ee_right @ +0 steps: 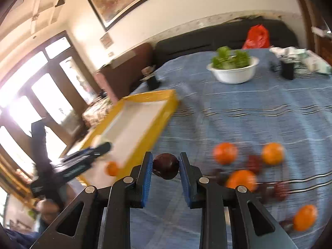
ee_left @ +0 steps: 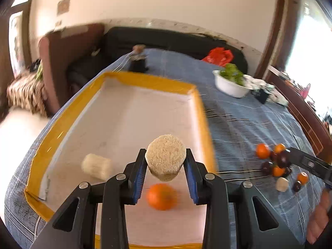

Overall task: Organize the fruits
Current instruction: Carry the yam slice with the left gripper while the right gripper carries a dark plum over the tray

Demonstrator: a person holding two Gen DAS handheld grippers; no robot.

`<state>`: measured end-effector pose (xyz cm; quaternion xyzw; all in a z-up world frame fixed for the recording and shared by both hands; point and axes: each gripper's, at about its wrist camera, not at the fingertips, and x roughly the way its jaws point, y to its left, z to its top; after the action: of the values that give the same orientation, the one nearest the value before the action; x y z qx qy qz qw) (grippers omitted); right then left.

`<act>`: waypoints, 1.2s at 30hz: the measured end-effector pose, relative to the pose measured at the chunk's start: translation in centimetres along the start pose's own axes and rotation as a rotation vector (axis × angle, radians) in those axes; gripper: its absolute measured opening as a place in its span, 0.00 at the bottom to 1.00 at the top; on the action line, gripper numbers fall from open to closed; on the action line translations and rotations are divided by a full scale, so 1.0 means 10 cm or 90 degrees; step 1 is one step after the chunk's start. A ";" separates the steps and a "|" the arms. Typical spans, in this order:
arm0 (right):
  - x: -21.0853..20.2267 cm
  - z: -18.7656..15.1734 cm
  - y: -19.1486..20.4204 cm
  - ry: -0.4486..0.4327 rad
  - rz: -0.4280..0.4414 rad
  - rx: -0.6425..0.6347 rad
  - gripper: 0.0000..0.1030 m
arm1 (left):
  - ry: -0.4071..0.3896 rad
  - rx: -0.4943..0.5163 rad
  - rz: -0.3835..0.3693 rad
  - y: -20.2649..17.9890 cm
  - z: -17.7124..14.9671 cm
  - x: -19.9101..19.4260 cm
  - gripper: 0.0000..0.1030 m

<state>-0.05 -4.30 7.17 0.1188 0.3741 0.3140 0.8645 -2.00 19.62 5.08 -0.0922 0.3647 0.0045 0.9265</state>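
Note:
My left gripper (ee_left: 165, 157) is shut on a pale, rough cylinder-shaped fruit piece (ee_left: 165, 155), held above the white floor of a yellow-rimmed tray (ee_left: 199, 112). In the tray lie an orange (ee_left: 161, 196) and a second pale cylinder piece (ee_left: 96, 166). My right gripper (ee_right: 165, 165) is shut on a dark purple plum (ee_right: 166, 166) over the blue cloth, just right of the tray (ee_right: 161, 122). To its right is a loose pile of oranges (ee_right: 225, 153) and dark plums (ee_right: 254, 164). The left gripper (ee_right: 83, 161) shows over the tray in the right wrist view.
A white bowl of green leaves (ee_right: 234, 70) stands at the far side of the blue-clothed table (ee_right: 238, 112). A red plastic bag (ee_right: 257, 36), small black objects (ee_right: 287, 69) and crumpled wrapping (ee_right: 300, 59) lie beyond it. A pale piece (ee_left: 281, 184) sits among the fruit pile.

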 end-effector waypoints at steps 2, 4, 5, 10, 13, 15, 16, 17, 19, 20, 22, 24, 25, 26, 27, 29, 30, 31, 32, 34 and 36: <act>0.15 0.04 0.17 0.015 0.009 -0.009 0.28 | 0.020 -0.022 -0.001 0.15 0.00 0.09 0.33; 0.32 0.08 0.32 0.033 0.021 -0.016 0.28 | 0.026 -0.032 0.000 0.23 0.01 0.12 0.33; 0.39 0.10 0.38 0.038 0.025 -0.018 0.28 | 0.026 -0.034 0.003 0.25 0.01 0.13 0.33; 0.83 0.21 0.60 0.063 0.023 -0.026 0.28 | 0.040 -0.041 -0.001 0.30 -0.02 0.21 0.33; 1.08 0.27 0.60 0.081 0.018 -0.014 0.29 | 0.055 -0.035 0.001 0.28 -0.03 0.28 0.33; 1.19 0.30 0.59 0.090 0.017 -0.003 0.29 | 0.069 -0.028 0.009 0.25 -0.04 0.33 0.33; 1.26 0.32 0.58 0.095 0.017 0.003 0.29 | 0.073 -0.027 0.011 0.25 -0.05 0.35 0.33; 1.32 0.33 0.59 0.100 0.018 0.004 0.29 | 0.075 -0.028 0.011 0.25 -0.05 0.35 0.33; 1.43 0.33 0.59 0.111 0.009 0.005 0.29 | 0.074 -0.029 0.014 0.25 -0.05 0.35 0.33; 1.47 0.33 0.59 0.115 0.003 0.006 0.29 | 0.074 -0.027 0.016 0.25 -0.06 0.35 0.33; 1.54 0.32 0.59 0.123 -0.005 0.006 0.29 | 0.073 -0.023 0.020 0.24 -0.06 0.35 0.33; 1.60 0.32 0.60 0.132 -0.019 0.002 0.29 | 0.073 -0.024 0.021 0.23 -0.07 0.35 0.33; 1.62 0.33 0.60 0.135 -0.022 0.000 0.29 | 0.072 -0.025 0.021 0.24 -0.06 0.35 0.33; 1.65 0.33 0.60 0.137 -0.023 0.000 0.29 | 0.072 -0.026 0.022 0.24 -0.06 0.34 0.33; 1.67 0.32 0.59 0.139 -0.024 0.001 0.29 | 0.072 -0.027 0.023 0.24 -0.06 0.35 0.33; 1.70 0.32 0.59 0.139 -0.024 -0.003 0.29 | 0.073 -0.028 0.023 0.24 -0.06 0.35 0.33; 1.71 0.32 0.61 0.139 -0.027 -0.010 0.29 | 0.074 -0.028 0.023 0.24 -0.07 0.36 0.33; 1.72 0.31 0.63 0.139 -0.035 -0.020 0.29 | 0.077 -0.029 0.022 0.25 -0.07 0.36 0.33; 1.72 0.31 0.64 0.138 -0.038 -0.022 0.29 | 0.078 -0.030 0.020 0.25 -0.07 0.36 0.33; 1.73 0.31 0.66 0.137 -0.042 -0.028 0.29 | 0.077 -0.030 0.021 0.25 -0.07 0.37 0.33; 1.73 0.31 0.65 0.137 -0.042 -0.032 0.29 | 0.076 -0.031 0.021 0.26 -0.07 0.36 0.33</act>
<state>8.27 11.78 2.28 0.0508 0.4602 0.3056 0.8320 0.03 21.83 1.72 -0.1089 0.4202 0.0230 0.9006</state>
